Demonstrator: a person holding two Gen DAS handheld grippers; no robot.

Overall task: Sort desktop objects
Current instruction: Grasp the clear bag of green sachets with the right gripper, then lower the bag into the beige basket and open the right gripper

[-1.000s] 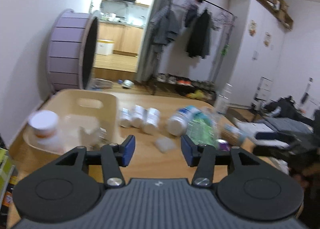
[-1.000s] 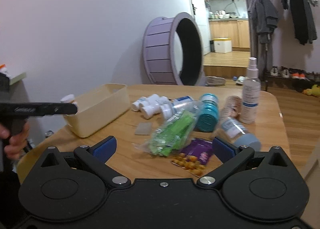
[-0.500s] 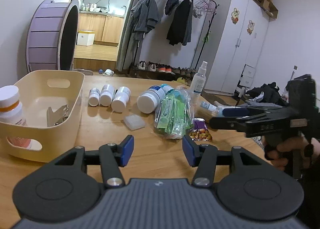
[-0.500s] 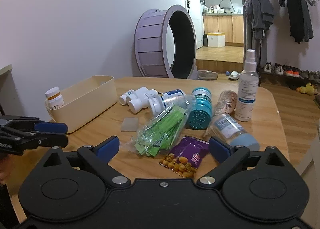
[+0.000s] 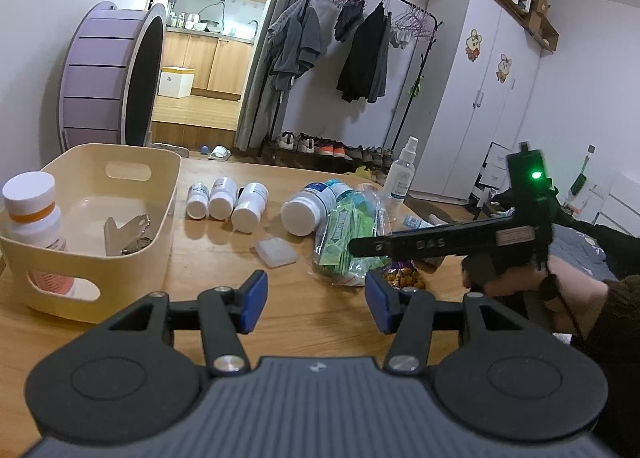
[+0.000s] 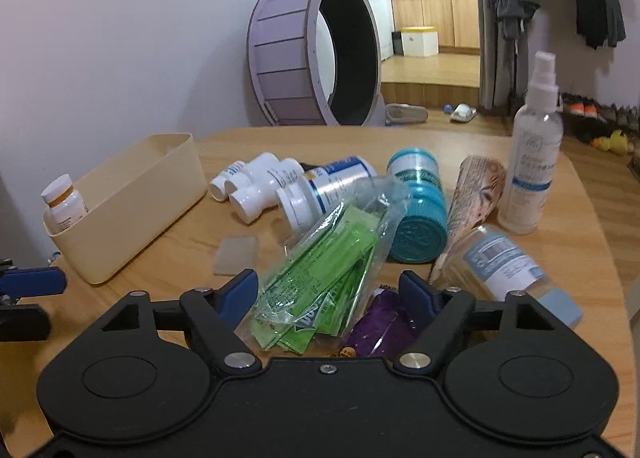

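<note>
Hovering, right gripper: fingers spread wide, grasping nothing, low over the clear bag of green sachets.
Left gripper: fingers released, empty, above bare bench.
Cream bin: bench's left side, holding an orange-banded pill bottle.
White bottles: lying in a row just beside the bin.

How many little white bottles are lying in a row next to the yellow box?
3. The small white bottles lie side by side on the table, caps toward the left camera: left one, middle one, right one, just right of the yellow box. None seems hidden.
</note>
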